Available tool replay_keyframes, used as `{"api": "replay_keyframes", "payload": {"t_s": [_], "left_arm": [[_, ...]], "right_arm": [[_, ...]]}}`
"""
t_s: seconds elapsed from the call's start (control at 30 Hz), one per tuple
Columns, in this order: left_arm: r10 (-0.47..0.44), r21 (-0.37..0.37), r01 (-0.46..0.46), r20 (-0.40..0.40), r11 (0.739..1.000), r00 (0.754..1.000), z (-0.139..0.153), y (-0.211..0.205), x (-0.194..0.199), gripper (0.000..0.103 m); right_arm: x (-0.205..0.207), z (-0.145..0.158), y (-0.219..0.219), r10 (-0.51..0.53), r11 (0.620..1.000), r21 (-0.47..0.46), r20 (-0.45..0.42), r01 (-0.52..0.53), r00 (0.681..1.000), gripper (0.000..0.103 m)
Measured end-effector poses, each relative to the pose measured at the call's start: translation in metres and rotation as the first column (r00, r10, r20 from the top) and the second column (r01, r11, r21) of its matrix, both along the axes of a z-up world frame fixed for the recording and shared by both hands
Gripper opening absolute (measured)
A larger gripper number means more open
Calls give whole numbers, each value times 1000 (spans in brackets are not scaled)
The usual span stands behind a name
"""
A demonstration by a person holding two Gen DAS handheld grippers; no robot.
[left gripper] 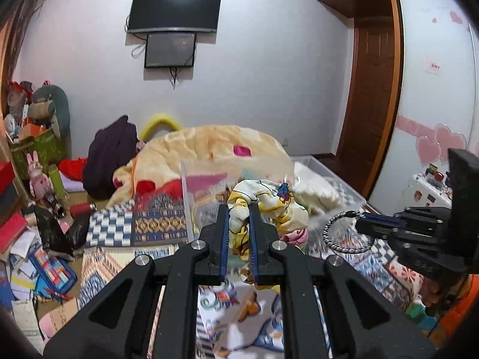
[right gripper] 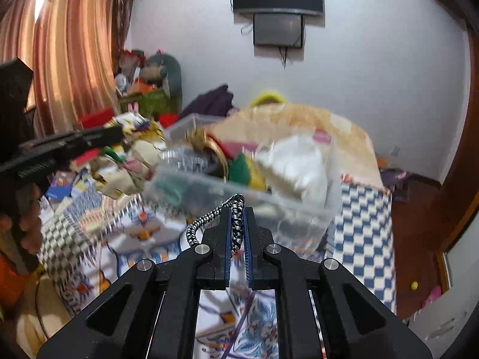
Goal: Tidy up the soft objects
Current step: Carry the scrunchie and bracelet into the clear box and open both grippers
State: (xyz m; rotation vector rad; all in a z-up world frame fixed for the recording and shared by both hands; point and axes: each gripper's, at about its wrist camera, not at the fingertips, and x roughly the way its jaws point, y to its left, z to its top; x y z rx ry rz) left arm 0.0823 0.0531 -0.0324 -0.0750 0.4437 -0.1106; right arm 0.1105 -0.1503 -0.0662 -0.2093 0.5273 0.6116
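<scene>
My left gripper (left gripper: 238, 209) is shut on a yellow and white cartoon-print cloth (left gripper: 269, 206) and holds it above the bed, just before a clear plastic bin (left gripper: 187, 197). The cloth (right gripper: 134, 155) also shows in the right wrist view, hanging from the left gripper (right gripper: 118, 136). My right gripper (right gripper: 238, 209) is shut on a black and white braided cord (right gripper: 206, 220), which loops out to the left. In the left wrist view the right gripper (left gripper: 359, 224) holds the cord loop (left gripper: 338, 233) at the right. The bin (right gripper: 239, 188) holds several soft things, among them a white cloth (right gripper: 293, 161).
A patterned bedsheet (left gripper: 239, 308) lies below both grippers. A big beige quilt (left gripper: 215, 143) is heaped behind the bin. Clutter of books and toys (left gripper: 36, 239) covers the left side. A wooden door (left gripper: 371, 89) and a wardrobe (left gripper: 434, 89) stand at the right.
</scene>
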Motion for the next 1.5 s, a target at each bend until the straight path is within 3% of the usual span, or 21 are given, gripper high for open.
{"api": "replay_keyframes", "payload": {"t_s": [0.2, 0.33, 0.53, 0.73, 0.8, 0.87, 0.93, 1.03, 1.37, 1.5], "left_arm": [[24, 2, -24, 43, 1000, 999, 14, -1, 21, 12], [32, -11, -31, 30, 999, 999, 11, -1, 40, 12], [52, -13, -52, -42, 999, 998, -12, 0, 69, 12], [66, 49, -62, -78, 997, 995, -28, -7, 79, 12], [62, 51, -58, -86, 997, 994, -32, -6, 78, 17], [47, 40, -43, -101, 998, 994, -34, -5, 76, 29], [42, 29, -40, -105, 999, 994, -34, -4, 71, 40], [31, 19, -29, -102, 999, 994, -30, -3, 63, 43], [-18, -11, 18, 27, 1000, 999, 18, -9, 17, 44], [-23, -12, 24, 110, 1000, 994, 42, -15, -9, 57]], "right_arm": [[17, 27, 9, -13, 999, 44, 65, 10, 998, 7], [30, 33, 19, -21, 999, 50, 78, 17, 997, 7], [52, 26, 38, -17, 999, 38, 62, 15, 998, 7], [66, 8, 56, -14, 1000, -24, 18, 15, 1000, 7], [68, 1, 59, -4, 999, -53, -8, 3, 1000, 8], [67, -2, 60, -8, 997, -73, -21, 7, 1000, 17], [65, -4, 58, -20, 996, -87, -9, 19, 1000, 42], [59, 1, 51, -20, 997, -74, 6, 21, 1000, 46], [31, 45, 19, -33, 999, 43, 75, 30, 997, 47], [8, 69, 7, -37, 994, 106, 124, 24, 992, 48]]}}
